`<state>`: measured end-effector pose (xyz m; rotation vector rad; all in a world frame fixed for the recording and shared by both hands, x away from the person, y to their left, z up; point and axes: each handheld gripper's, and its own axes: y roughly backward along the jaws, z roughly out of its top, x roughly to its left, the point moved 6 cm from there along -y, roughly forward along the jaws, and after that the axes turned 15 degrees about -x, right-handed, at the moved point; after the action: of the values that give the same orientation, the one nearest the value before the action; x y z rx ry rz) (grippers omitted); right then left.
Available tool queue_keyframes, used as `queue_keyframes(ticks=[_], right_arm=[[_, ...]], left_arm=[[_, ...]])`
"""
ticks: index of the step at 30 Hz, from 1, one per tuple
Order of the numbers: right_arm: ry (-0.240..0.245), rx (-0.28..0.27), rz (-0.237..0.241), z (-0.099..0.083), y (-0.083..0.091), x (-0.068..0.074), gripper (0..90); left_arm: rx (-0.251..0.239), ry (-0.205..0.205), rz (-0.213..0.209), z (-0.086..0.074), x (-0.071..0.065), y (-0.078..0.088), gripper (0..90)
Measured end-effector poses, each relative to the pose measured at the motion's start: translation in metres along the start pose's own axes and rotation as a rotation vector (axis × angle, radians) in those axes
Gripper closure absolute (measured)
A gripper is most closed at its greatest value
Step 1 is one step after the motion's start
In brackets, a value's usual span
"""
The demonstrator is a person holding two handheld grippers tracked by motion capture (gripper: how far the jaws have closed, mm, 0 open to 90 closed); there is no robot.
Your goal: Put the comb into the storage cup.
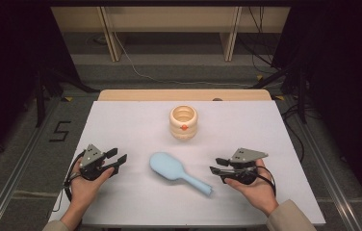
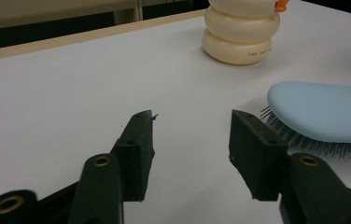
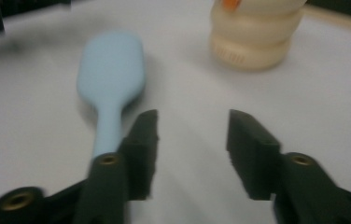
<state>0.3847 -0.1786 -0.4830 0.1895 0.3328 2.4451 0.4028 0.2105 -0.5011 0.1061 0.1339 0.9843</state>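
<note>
A light blue hairbrush [image 1: 179, 173] lies bristles-down on the white bench [image 1: 121, 125], between the two pairs of tongs. Its broad head points toward the person's left and a little away, and its handle runs toward the near right.

The left tongs [image 1: 122, 159] rest in the person's left hand [image 1: 85, 185] near the left side of the bench, aimed toward the brush. Their jaws stand apart with nothing but bare bench between them. In the left gripper view the left tongs [image 2: 192, 140] point past the brush head [image 2: 323, 112], which sits just beside the right-hand jaw and apart from it, its bristles showing under the rim.

The right tongs [image 1: 216, 166] sit in the right hand [image 1: 253, 187] on the other side, their tips near the end of the brush handle without touching it. These jaws are also released and hold nothing. In the right gripper view, which is somewhat blurred, the right tongs [image 3: 192, 135] face across the bench, and the brush [image 3: 110, 79] lies off to the left jaw's side, its handle running down beside and behind that jaw.

A cream ribbed pot [image 1: 183, 122] with an orange mark on its side stands upright farther back, near the middle of the bench, well apart from the brush and from both tongs.
</note>
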Motion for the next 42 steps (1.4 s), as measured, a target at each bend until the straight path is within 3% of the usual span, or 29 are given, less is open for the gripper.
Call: queue_keyframes(ticks=[4, 5, 6, 7, 8, 15, 23, 28, 33, 37, 42], right_arm=[[-0.008, -0.207, -0.048, 0.021, 0.015, -0.009, 36.0], [-0.006, -0.242, -0.064, 0.026, 0.018, -0.011, 33.2], [-0.006, -0.242, -0.064, 0.026, 0.018, -0.011, 33.2], [-0.013, -0.296, -0.086, 0.033, 0.024, -0.014, 30.5], [-0.017, -0.316, -0.093, 0.035, 0.026, -0.015, 29.2], [-0.03, -0.352, -0.115, 0.039, 0.033, -0.021, 25.2], [-0.024, -0.404, -0.116, 0.049, 0.041, -0.025, 23.4], [-0.026, -0.415, -0.124, 0.053, 0.045, -0.027, 22.0], [-0.021, -0.428, -0.126, 0.057, 0.048, -0.027, 19.6], [0.0, -0.42, -0.118, 0.063, 0.048, -0.022, 18.7], [0.063, -0.331, -0.073, 0.067, 0.039, -0.005, 15.9]], left_arm=[[-0.003, -0.004, -0.003, 0.0, -0.001, -0.001, 45.1], [-0.004, -0.003, -0.004, 0.0, -0.001, -0.001, 43.8], [-0.004, -0.003, -0.004, 0.0, -0.001, -0.001, 42.6], [-0.005, -0.001, -0.001, 0.0, -0.001, -0.001, 41.3], [-0.004, 0.0, -0.002, 0.0, 0.0, -0.001, 39.5], [-0.024, 0.005, -0.003, 0.003, -0.001, -0.001, 33.3], [-0.044, 0.036, 0.004, 0.005, 0.0, -0.001, 15.4], [-0.059, 0.039, 0.033, 0.007, 0.004, 0.0, 1.9], [-0.059, 0.039, 0.039, 0.007, 0.005, 0.002, 0.0], [-0.056, 0.038, 0.03, 0.007, 0.005, 0.001, 0.0], [-0.051, 0.032, 0.024, 0.006, 0.005, -0.001, 0.0]])
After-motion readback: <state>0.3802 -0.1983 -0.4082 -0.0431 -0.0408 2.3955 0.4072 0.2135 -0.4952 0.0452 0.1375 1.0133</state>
